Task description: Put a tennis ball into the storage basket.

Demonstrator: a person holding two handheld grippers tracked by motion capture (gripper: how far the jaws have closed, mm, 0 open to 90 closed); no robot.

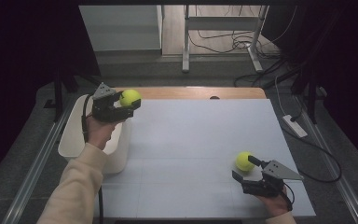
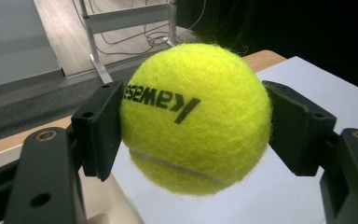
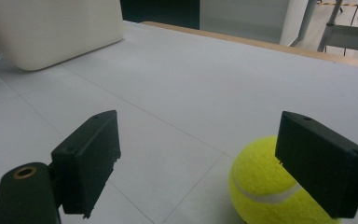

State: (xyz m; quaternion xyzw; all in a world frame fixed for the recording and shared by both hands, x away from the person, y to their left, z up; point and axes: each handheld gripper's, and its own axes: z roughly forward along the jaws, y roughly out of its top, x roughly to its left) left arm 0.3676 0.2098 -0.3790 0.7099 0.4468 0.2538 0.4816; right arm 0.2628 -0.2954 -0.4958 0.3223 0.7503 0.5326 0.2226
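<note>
The left gripper [image 1: 123, 103] has its fingers [image 2: 100, 128] clamped on a yellow tennis ball [image 2: 196, 116], one pad pressing each side, so the ball sits squarely between them, lifted off the white counter [image 1: 196, 140] and just beside the rim of the white bin [image 1: 70, 140]. The right gripper [image 1: 248, 171] has its fingers [image 3: 91, 158] spread wide and holds nothing; a second tennis ball [image 3: 270, 189] rests on the counter against the inner side of one finger, well apart from the other.
</note>
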